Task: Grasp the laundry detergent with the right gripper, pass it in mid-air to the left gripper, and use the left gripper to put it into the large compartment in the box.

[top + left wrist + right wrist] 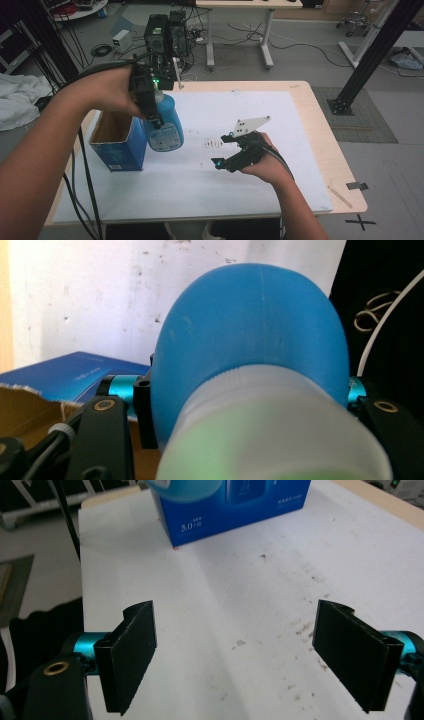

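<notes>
High view: we hold the blue plastic bottle with a white neck [165,122] in the left gripper [150,107], clamped across its upper body near the shoulder and lifted clear of the white table sheet [240,190]; it hangs just right of the open blue cardboard box [117,142] at the left of the table. We judge the high grip is chosen so the bottle stays upright and its base stays free to go down into the box or onto the sheet. The left gripper view shows the bottle [250,340] pressed between both jaws, white neck nearest the camera, box edge [65,377] behind. The box's brown interior looks empty as far as we see; its floor is hidden. Bottle contents: cannot tell, the wall is opaque. The right gripper [235,150] rests low at near centre-right, and the right gripper view shows its jaws standing wide apart with nothing between them, only speckled sheet [240,605].
</notes>
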`<state>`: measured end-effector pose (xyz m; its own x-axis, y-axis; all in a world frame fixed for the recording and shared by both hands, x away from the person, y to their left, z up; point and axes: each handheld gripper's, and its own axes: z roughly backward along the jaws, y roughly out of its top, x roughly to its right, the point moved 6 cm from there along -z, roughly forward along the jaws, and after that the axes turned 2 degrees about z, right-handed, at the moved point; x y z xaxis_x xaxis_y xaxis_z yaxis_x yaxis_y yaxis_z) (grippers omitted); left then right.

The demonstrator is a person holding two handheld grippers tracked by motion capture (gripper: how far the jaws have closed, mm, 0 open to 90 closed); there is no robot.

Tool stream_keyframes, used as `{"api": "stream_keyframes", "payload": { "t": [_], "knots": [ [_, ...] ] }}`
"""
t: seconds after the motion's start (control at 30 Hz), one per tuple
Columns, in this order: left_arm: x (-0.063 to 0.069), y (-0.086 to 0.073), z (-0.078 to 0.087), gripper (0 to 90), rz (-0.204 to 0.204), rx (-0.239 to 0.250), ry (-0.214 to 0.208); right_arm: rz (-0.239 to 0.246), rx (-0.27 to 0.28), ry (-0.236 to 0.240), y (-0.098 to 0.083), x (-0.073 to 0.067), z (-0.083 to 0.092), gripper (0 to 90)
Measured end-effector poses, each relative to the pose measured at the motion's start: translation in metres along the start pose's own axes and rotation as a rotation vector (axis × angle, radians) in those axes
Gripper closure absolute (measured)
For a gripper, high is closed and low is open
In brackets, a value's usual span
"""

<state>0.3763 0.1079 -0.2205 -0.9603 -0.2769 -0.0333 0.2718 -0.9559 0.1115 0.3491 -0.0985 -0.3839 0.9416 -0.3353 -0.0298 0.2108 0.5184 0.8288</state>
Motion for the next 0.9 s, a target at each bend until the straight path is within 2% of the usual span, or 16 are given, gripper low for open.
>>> {"api": "stream_keyframes", "payload": {
  "t": [0.07, 0.1, 0.13, 0.17, 0.33, 0.57, 0.67, 0.87, 0.9],
  "knots": [
    [-0.003, -0.003, 0.004, 39.2, 0.021, 0.004, 0.002, 0.014, -0.037, 0.001, 0.001, 0.000, 0.003, 16.7],
    [-0.005, -0.005, 0.007, 39.2, 0.020, 0.004, 0.005, 0.022, -0.052, -0.001, 0.002, 0.001, 0.004, 13.5],
    [-0.007, -0.006, 0.009, 39.2, 0.029, 0.006, 0.004, 0.023, -0.086, -0.002, 0.002, 0.003, 0.005, 13.1],
    [-0.007, -0.006, 0.009, 39.2, 0.029, 0.006, 0.004, 0.023, -0.086, -0.002, 0.002, 0.003, 0.005, 13.1],
    [-0.018, -0.017, 0.023, 39.1, 0.110, 0.011, 0.000, 0.059, -0.215, -0.005, 0.005, 0.012, 0.013, 13.1],
    [-0.032, -0.030, 0.039, 39.1, 0.224, 0.014, 0.015, 0.085, -0.364, 0.030, 0.009, 0.015, 0.013, 13.1],
    [-0.038, -0.037, 0.043, 39.1, 0.262, 0.011, 0.016, 0.087, -0.405, 0.041, 0.009, 0.015, 0.013, 13.1],
    [-0.046, -0.052, 0.051, 39.1, 0.362, 0.012, 0.021, 0.087, -0.444, 0.051, 0.009, 0.014, 0.012, 13.1],
    [-0.047, -0.054, 0.051, 39.1, 0.368, 0.011, 0.022, 0.090, -0.447, 0.056, 0.009, 0.015, 0.012, 13.1]
  ]
}}
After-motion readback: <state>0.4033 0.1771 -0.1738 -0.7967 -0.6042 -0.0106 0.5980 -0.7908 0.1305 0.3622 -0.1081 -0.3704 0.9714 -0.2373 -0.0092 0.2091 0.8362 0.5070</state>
